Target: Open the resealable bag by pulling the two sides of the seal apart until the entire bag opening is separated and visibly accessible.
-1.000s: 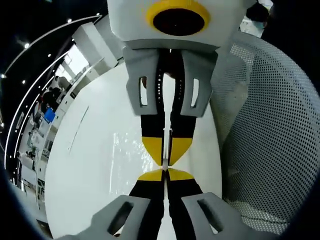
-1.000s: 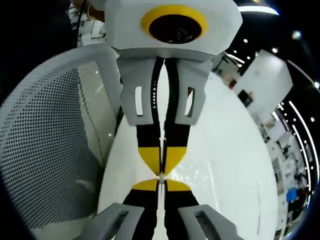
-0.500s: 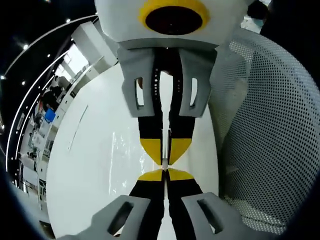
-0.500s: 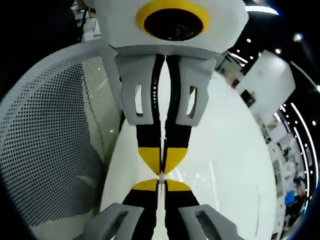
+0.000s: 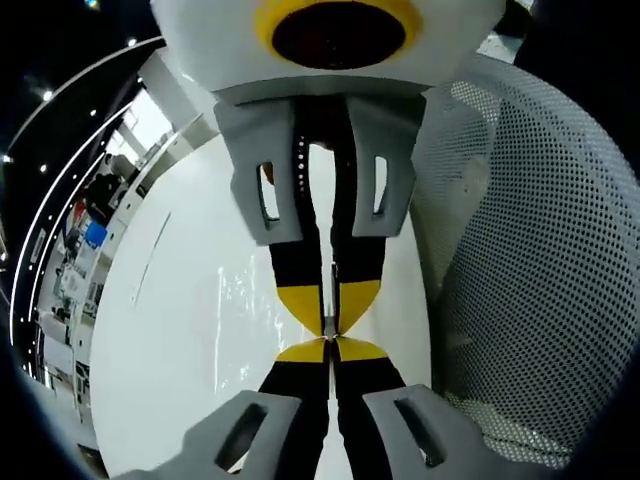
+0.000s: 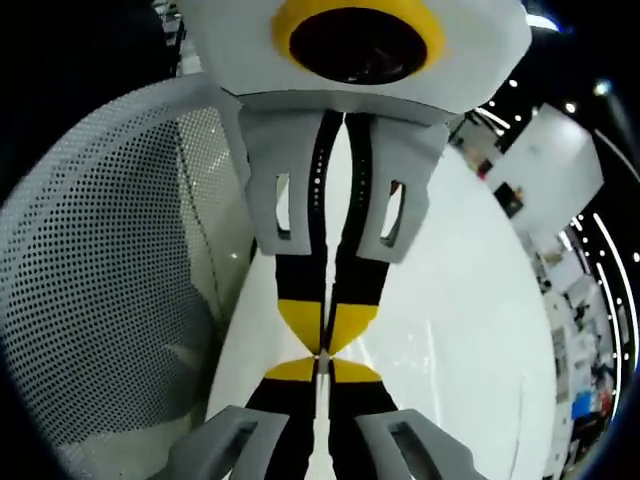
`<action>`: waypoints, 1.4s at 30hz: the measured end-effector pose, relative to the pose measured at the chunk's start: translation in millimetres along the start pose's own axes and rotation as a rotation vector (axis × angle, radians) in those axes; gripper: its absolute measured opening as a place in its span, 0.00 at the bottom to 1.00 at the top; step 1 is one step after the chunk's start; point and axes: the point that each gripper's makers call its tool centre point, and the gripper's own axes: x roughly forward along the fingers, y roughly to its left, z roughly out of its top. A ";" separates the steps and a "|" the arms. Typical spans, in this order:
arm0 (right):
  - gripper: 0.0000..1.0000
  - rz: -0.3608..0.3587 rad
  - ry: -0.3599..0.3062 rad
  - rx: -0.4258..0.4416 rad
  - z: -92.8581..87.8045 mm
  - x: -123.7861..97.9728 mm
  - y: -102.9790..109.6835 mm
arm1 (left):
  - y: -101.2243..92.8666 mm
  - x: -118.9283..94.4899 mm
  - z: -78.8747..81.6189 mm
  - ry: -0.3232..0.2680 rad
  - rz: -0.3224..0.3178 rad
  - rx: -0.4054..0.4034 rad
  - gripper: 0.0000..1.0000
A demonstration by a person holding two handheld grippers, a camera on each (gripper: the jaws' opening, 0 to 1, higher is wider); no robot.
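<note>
at frame centre the left gripper (image 5: 329,345) and right gripper (image 6: 322,362) meet tip to tip, each pinching the clear bag (image 5: 240,300); thin, limp, slippery film, best gripped beside the seal

White round table (image 5: 180,330) (image 6: 470,330), glossy, reflecting light. White perforated mesh chair back (image 5: 540,260) (image 6: 100,280) just beside its edge. Distant shelving and ceiling lights in a dark room.

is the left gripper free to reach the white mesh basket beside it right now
Probably not yet. The left gripper is shut tip to tip against the right gripper, seemingly pinching the clear bag between them. The mesh basket sits close beside it, unobstructed.
</note>
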 end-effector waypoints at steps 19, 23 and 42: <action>0.00 -0.018 0.034 0.035 -26.3 -16.1 -0.2 | 7.9 -14.6 -14.7 0.007 0.012 -0.035 0.00; 0.00 -0.020 0.041 0.040 -28.8 -18.3 -0.3 | 8.4 -15.7 -15.5 0.010 0.013 -0.032 0.00; 0.00 -0.026 0.075 0.107 -54.7 -29.0 7.8 | 9.1 -20.4 -27.1 0.019 0.021 -0.054 0.00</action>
